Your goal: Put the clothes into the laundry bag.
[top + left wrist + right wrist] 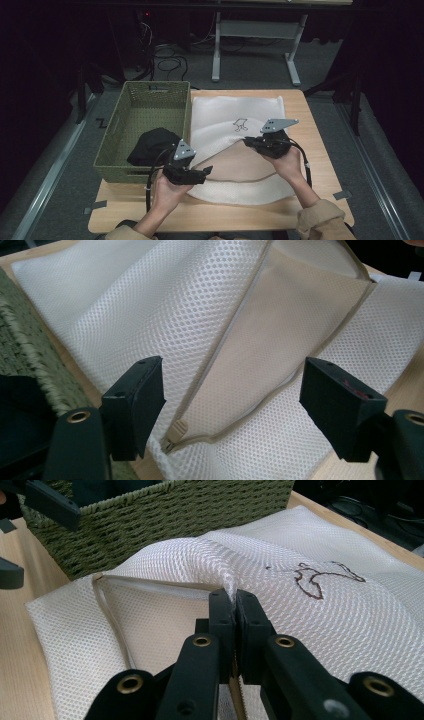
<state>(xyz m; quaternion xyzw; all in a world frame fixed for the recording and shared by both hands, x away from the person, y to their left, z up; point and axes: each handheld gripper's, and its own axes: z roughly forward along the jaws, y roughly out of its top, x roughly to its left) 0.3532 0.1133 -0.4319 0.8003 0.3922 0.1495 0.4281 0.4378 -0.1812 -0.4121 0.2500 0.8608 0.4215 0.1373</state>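
Note:
A white mesh laundry bag with a beige zipper edge lies on the wooden table, its mouth pulled open. My right gripper is shut on the bag's upper mesh layer and holds that flap raised, the fabric pinched between the pads. My left gripper stands open over the bag's near left corner, nothing between its jaws. In the left gripper view the zipper pull lies below and between the spread fingertips. A black garment rests in the green woven basket.
The basket stands against the bag's left side, its wall close behind the bag. A small embroidered figure marks the bag's top face. Bare table shows to the right and along the near edge. A desk frame and floor cables lie beyond.

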